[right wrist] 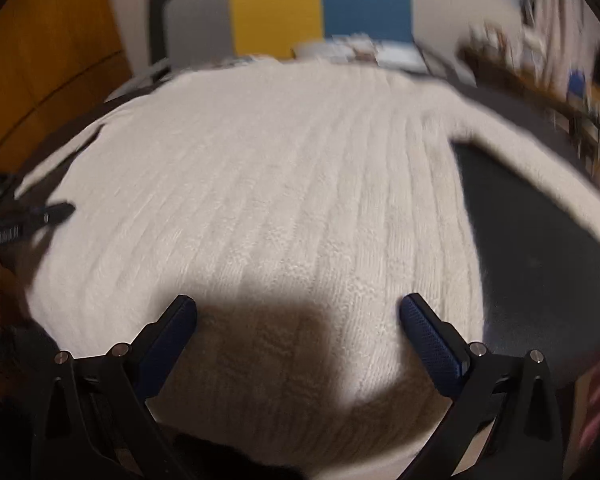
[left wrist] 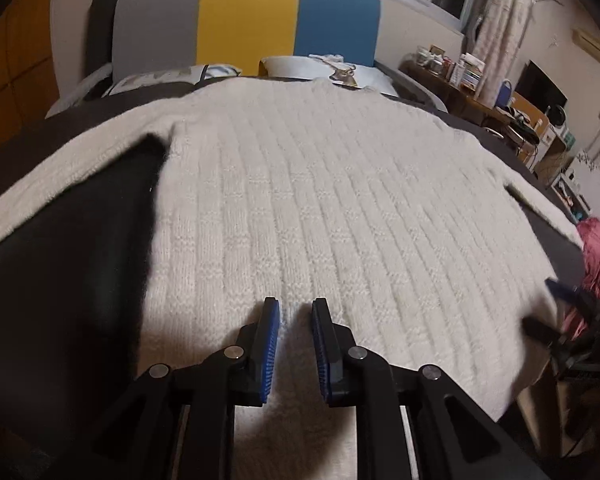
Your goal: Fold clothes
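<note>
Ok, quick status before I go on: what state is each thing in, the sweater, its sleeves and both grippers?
Sweater: spread flat on the dark bed cover, not yet folded.
Left sleeve: stretched out to the side, unfolded.
Right sleeve: stretched out to the side, unfolded.
Left gripper: jaws nearly closed, a narrow gap with knit showing in it; a pinch cannot be confirmed.
Right gripper: wide open over the hem, holding nothing.

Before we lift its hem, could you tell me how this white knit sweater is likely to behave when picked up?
The sweater looks thick and ribbed, so it will probably drape limply. Its fuzzy knit should grip rather than slip. Spread wide across the bed, its sleeves will likely trail.
</note>
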Motion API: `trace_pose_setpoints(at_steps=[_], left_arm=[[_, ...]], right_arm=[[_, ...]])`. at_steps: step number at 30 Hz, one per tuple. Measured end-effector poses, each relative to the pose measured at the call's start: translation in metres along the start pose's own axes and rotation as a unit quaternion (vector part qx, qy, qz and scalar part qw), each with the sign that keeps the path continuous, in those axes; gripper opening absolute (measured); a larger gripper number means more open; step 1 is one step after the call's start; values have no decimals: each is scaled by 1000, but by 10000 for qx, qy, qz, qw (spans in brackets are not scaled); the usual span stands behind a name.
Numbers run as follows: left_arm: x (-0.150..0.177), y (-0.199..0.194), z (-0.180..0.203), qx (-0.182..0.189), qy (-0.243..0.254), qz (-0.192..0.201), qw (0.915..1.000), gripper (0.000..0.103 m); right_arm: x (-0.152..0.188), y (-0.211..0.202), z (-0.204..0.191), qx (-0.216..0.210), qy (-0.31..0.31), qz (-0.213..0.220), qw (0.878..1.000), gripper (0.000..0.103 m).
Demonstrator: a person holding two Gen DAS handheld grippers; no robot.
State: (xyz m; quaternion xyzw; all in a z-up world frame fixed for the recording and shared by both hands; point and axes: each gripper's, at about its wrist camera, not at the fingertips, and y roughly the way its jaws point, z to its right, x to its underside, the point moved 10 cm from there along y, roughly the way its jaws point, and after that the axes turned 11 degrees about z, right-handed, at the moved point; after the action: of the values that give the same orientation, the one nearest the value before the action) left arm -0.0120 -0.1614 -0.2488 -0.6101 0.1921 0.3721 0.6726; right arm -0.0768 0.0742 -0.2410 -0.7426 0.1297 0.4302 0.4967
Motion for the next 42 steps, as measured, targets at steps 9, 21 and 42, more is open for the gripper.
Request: trace_pose_setpoints(at_steps=[9,21,42], left_arm=[[-26,26,61,500,349,-189,9980,17],[-33,70,120,866,685,-492,9927,17],[-38,82,121,820,724,-520,9926,17]], right_arm=[[-40,-60,95,-625,2181,1166,9669,103],[-16,-115,397,743,5781,2215,7818,103],[-1,-76,455,1514,5756,1801,7832,7]])
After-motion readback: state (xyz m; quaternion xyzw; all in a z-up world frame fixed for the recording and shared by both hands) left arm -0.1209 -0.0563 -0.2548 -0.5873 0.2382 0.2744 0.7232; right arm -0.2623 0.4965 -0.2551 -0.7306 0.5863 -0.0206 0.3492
